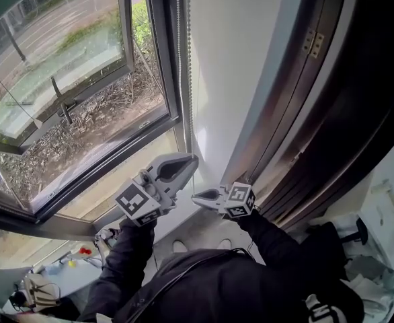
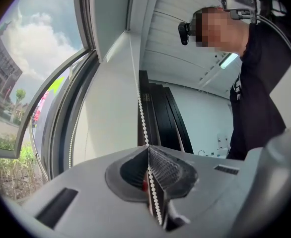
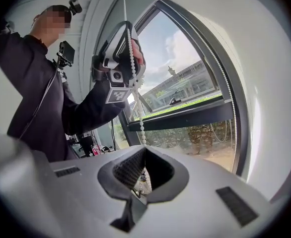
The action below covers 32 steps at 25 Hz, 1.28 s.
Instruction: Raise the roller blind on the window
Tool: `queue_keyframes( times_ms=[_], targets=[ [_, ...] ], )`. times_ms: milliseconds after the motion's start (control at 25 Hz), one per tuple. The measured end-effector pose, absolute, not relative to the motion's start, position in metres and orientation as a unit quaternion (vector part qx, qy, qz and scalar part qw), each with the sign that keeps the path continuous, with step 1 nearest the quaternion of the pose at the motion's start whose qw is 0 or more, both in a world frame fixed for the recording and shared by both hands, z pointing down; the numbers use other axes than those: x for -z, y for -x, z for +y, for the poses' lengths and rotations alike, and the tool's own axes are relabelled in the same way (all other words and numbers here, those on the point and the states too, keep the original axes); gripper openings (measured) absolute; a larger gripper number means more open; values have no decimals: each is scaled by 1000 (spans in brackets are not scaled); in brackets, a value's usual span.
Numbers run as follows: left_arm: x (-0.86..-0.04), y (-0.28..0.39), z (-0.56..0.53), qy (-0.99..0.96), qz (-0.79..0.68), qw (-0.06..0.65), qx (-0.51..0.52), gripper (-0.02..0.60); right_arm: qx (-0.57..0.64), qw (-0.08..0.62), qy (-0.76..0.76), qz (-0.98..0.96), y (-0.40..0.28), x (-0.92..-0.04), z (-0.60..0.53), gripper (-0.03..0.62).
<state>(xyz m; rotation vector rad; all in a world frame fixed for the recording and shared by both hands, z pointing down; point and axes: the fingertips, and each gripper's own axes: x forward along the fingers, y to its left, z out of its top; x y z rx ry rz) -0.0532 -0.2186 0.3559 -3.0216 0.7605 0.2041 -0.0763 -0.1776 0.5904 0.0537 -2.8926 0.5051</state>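
Far left, the window (image 1: 83,79) shows bare glass with the ground outside, and I see no blind cloth across any part of it. The roller blind must sit up above, out of sight, so I cannot say how far it is raised. Along the right edge of the frame the bead chain (image 1: 189,73) hangs straight down, its long axis vertical, running from the top of the head view to my tools. My left tool (image 1: 191,161) is the higher one. Its jaws are pressed together with the chain pinched between the ribbed pads, beads going in at the top and out below. Just beside and a little lower, my right tool (image 1: 195,195) points at the same strand. Its own view shows the jaws squeezed together with the chain dropping into the seam, so I take it as gripping too. Both tools lie roughly level, crosswise to the chain. The next pull, as I judge it, must run down along the strand — the left has more travel, being above. Further right stands a dark door frame (image 1: 318,113).
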Motion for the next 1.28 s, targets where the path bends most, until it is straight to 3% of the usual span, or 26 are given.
queue_keyframes(
  times_ms=[280,320,360,400,520,760,1280],
  targets=[
    [-358,60,-224,963,259,3,-76,8,-130,128,3,-983,76,-590,-168,10],
    [-358,61,-224,963,259,6,-79,8,-126,137,10,-983,75,-590,-167,74],
    [-359,62,-224,962,260,9,-81,8,-124,143,14,-982,73,-588,-167,179],
    [-360,63,-224,962,262,9,-81,8,-124,143,16,-982,71,-583,-168,228],
    [-380,61,-227,962,268,-3,-61,6,-115,105,-4,-988,61,-552,-180,266],
    [-458,57,-226,962,268,-43,-27,6,-81,22,-41,-996,50,-487,-199,272],
    [-616,52,-183,959,256,-109,45,6,-89,27,-36,-995,55,-493,-184,270]
  ],
)
